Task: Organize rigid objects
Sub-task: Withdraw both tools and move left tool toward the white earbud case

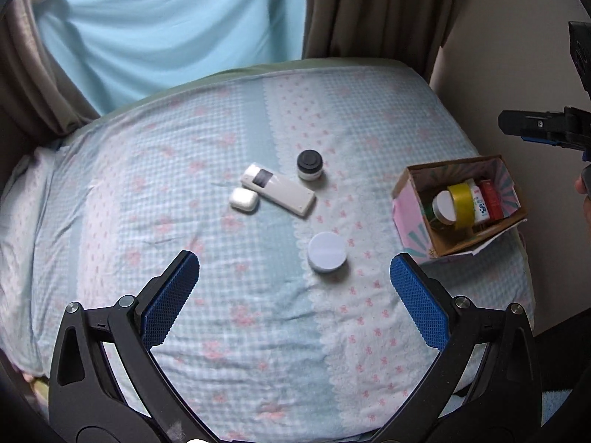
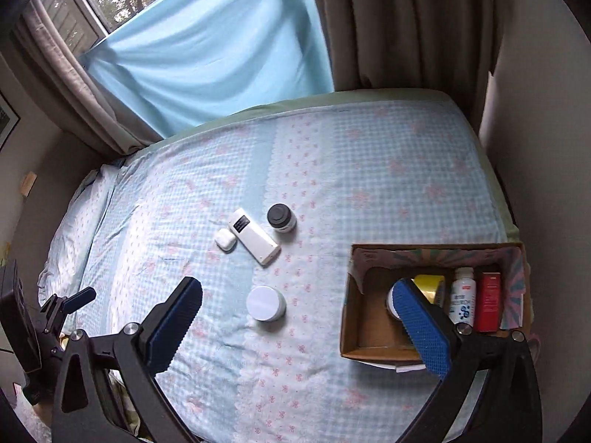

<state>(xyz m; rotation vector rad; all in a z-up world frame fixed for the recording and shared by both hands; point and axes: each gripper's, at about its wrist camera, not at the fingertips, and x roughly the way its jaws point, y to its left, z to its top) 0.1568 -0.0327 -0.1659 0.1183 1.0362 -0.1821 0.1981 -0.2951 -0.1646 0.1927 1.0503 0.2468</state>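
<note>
On the bed lie a white remote (image 1: 277, 193) (image 2: 253, 236), a white earbud case (image 1: 243, 200) (image 2: 225, 239), a black-lidded jar (image 1: 309, 165) (image 2: 281, 217) and a white round jar (image 1: 327, 251) (image 2: 266, 302). A cardboard box (image 1: 406, 199) (image 2: 351, 317) at the right holds a yellow tape roll (image 1: 461, 199), a white bottle (image 2: 463, 299), a red box (image 2: 489, 301) and a white-lidded jar (image 1: 443, 207). My left gripper (image 1: 293, 269) is open and empty above the bed near the white round jar. My right gripper (image 2: 297, 295) is open and empty, its right finger over the box.
The bed (image 1: 184, 147) has a blue checked sheet with pink bows. A light blue cloth (image 1: 166, 26) and brown curtains (image 1: 380, 7) hang behind. A wall stands to the right of the box. The other gripper shows at the right edge of the left wrist view (image 1: 543, 125).
</note>
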